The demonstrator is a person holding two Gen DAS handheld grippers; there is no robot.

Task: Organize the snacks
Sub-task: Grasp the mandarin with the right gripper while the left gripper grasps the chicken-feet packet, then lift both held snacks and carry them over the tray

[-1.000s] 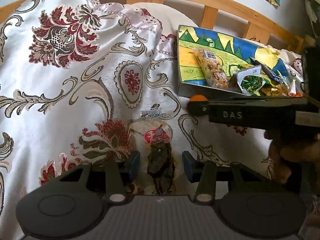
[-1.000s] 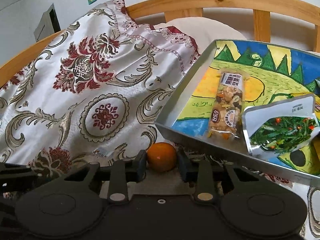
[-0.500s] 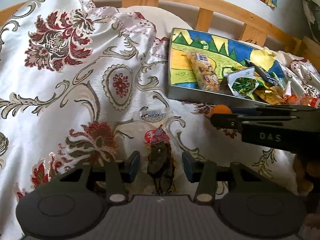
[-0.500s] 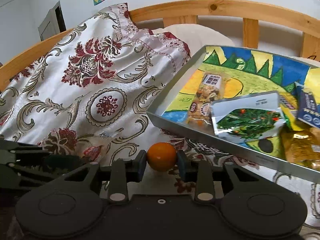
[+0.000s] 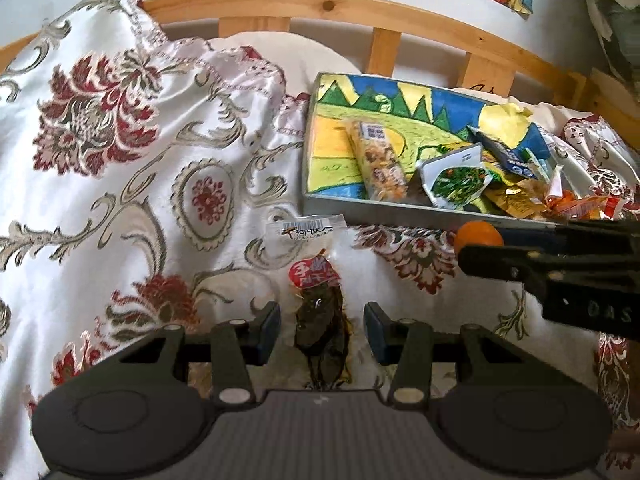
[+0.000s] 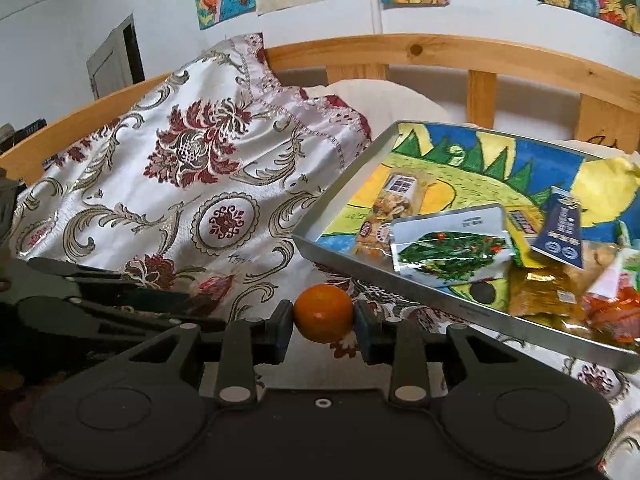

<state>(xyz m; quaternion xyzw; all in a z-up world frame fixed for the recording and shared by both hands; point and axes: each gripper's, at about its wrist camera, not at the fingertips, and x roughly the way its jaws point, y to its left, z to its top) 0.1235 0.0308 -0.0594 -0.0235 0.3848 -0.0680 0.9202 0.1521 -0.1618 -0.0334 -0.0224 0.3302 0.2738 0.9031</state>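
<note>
Mostly done, by the look of it. Already lying in the painted tray (image 6: 460, 308): a long nut packet (image 5: 378, 160), a silver packet with green leaves (image 5: 454, 180), a blue packet (image 6: 560, 228), and some yellow and orange ones heaped at the right end. Still outside the tray: two things, both in grippers.

Squeezed between the pads of the right gripper (image 6: 322, 326): a small round orange (image 6: 323, 310). Jaws only a little way apart, tight on both sides of it. Held just on the near side of the tray's near wall, above the flowery bedspread (image 5: 120, 200), not yet over the tray.

Sitting between the fingers of the left gripper (image 5: 322, 330): a clear packet (image 5: 318, 316) with dark dried food and a red label. Jaws a bit apart, most likely closed on the packet's clear edges, though hard to see the plastic touching the pads. Off to the left of the tray, on the near side, over the bedspread.

Left to do, probably: carry the orange over the wall and let go, then bring the clear packet across too. Maybe some tidying of the heap after that. No other loose snacks in sight on the bedspread.
</note>
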